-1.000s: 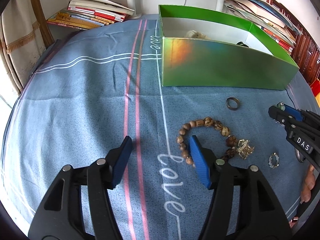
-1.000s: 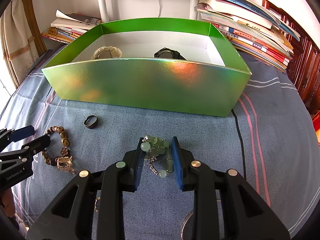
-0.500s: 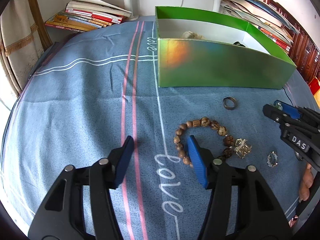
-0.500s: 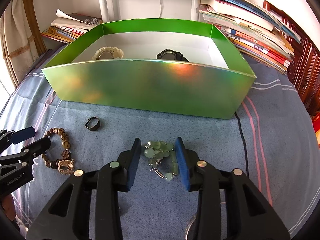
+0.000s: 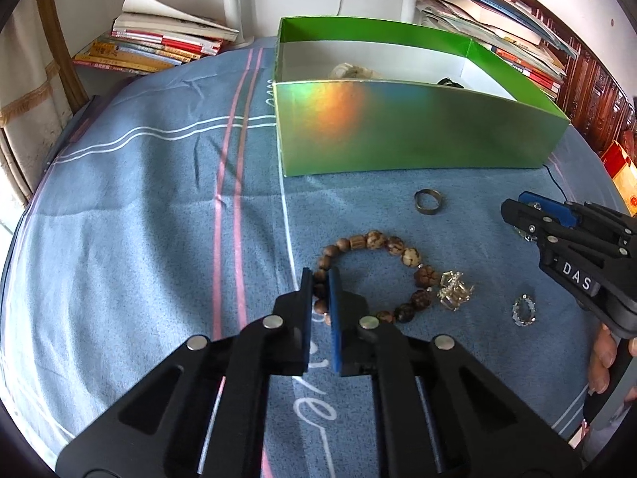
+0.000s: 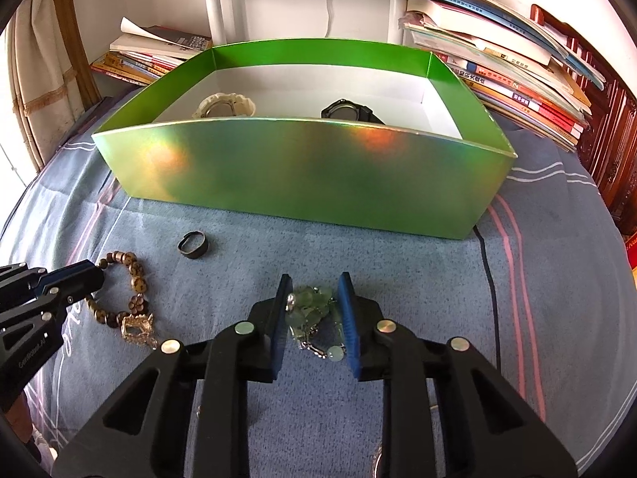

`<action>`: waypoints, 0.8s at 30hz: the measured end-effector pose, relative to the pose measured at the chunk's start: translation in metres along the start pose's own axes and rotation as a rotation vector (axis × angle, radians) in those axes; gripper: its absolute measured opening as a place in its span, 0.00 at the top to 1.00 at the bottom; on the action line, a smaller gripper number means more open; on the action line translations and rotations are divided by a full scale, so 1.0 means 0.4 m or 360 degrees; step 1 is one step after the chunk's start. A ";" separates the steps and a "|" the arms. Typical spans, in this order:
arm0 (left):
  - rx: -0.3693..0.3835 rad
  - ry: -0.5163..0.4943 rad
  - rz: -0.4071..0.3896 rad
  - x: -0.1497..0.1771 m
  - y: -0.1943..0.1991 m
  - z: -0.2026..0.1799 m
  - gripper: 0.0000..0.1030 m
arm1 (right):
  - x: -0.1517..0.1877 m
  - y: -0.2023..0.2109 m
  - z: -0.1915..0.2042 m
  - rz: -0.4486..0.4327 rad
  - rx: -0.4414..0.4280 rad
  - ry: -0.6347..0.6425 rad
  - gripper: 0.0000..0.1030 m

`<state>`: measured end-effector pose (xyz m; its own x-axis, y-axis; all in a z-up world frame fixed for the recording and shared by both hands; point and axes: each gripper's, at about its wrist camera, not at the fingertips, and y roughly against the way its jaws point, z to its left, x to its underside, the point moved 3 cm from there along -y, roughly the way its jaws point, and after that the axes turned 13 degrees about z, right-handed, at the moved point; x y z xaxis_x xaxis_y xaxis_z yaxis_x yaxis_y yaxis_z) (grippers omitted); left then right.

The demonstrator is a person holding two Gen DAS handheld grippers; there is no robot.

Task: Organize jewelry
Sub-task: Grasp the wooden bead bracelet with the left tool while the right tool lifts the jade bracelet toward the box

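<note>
A brown wooden bead bracelet (image 5: pixel 398 245) with a silver charm (image 5: pixel 454 290) lies on the blue cloth. My left gripper (image 5: pixel 318 279) is shut on the beads of its left side. The same bracelet (image 6: pixel 135 275) and left gripper (image 6: pixel 95 275) appear at the left of the right wrist view. A bunched green bead bracelet (image 6: pixel 314 306) sits between the fingers of my right gripper (image 6: pixel 313 290). The jaws are closing and the pads touch the beads. A dark ring (image 5: pixel 428 201) lies apart, in front of the green box (image 6: pixel 302 175).
The green box holds a white watch (image 6: pixel 223 105) and a black watch (image 6: pixel 346 110). A small crystal pendant (image 5: pixel 524 310) lies by the right gripper (image 5: pixel 517 207). Stacks of books (image 6: pixel 517 79) line the back edge. A hand (image 5: pixel 601 362) shows at the right.
My left gripper's jaws went from wide open to shut on the wooden bracelet's left beads. The right gripper's jaws widened slightly, then narrowed onto the green beads.
</note>
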<state>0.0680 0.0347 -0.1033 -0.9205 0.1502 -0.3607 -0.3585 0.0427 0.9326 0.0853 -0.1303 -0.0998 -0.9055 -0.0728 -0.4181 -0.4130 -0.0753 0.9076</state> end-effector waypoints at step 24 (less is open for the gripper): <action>0.0078 -0.0030 -0.0264 -0.050 0.207 0.012 0.92 | -0.015 0.185 -0.036 -0.0238 -0.0070 -0.0033 0.91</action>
<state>0.0574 0.0401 -0.0189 -0.8462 0.1554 -0.5097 -0.4967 0.1164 0.8601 0.0616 -0.1497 -0.0305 -0.8360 -0.0372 -0.5474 -0.5394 -0.1272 0.8324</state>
